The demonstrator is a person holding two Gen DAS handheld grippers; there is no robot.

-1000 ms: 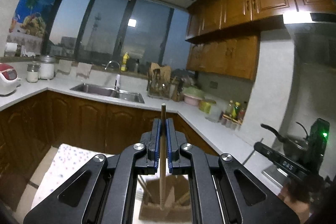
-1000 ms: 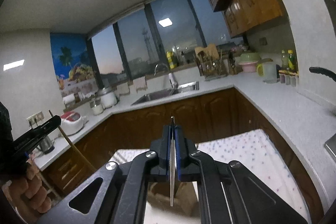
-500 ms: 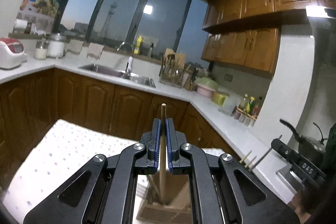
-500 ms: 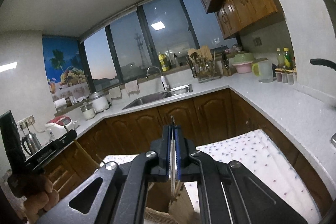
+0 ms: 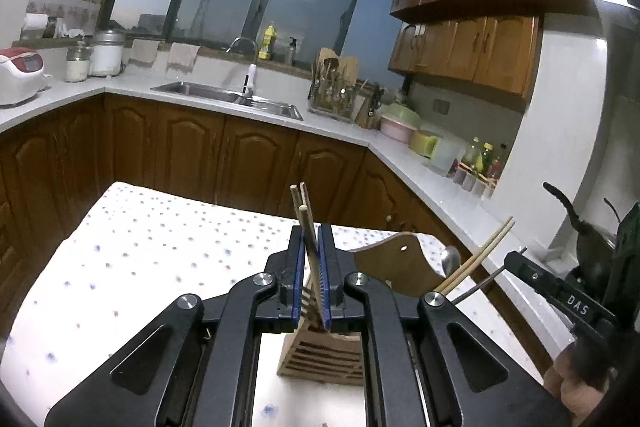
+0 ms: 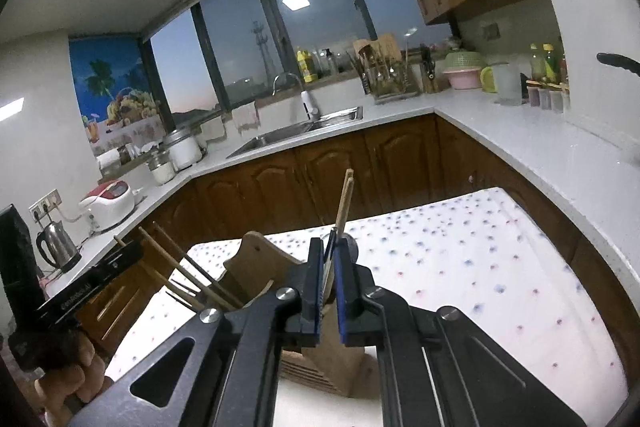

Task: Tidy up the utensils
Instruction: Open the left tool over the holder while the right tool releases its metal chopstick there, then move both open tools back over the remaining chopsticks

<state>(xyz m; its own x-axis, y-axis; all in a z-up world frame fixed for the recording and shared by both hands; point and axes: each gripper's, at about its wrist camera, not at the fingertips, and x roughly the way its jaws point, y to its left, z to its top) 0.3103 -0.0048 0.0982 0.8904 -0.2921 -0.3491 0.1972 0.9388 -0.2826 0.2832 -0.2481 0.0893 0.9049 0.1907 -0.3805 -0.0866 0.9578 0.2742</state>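
Note:
A wooden utensil holder (image 5: 320, 355) stands on the dotted tablecloth, right under both grippers; it also shows in the right wrist view (image 6: 256, 267). My left gripper (image 5: 311, 267) has its jaws slightly parted around a wooden chopstick (image 5: 308, 227) that leans loosely into the holder beside a fork. My right gripper (image 6: 329, 279) has its jaws slightly parted around a thin metal utensil (image 6: 330, 259) standing in the holder. More chopsticks (image 5: 476, 255) and a spoon (image 5: 450, 259) stick out of the holder.
The table with the dotted cloth (image 5: 140, 247) stretches left and ahead. Kitchen counters with a sink (image 5: 228, 97), rice cooker (image 5: 20, 77), kettle (image 6: 56, 247) and bottles ring the room. The other gripper shows at each view's edge.
Both grippers have come down over the holder and lowered their utensils into it. Both pairs of jaws have parted a little, and the chopstick now leans loose.

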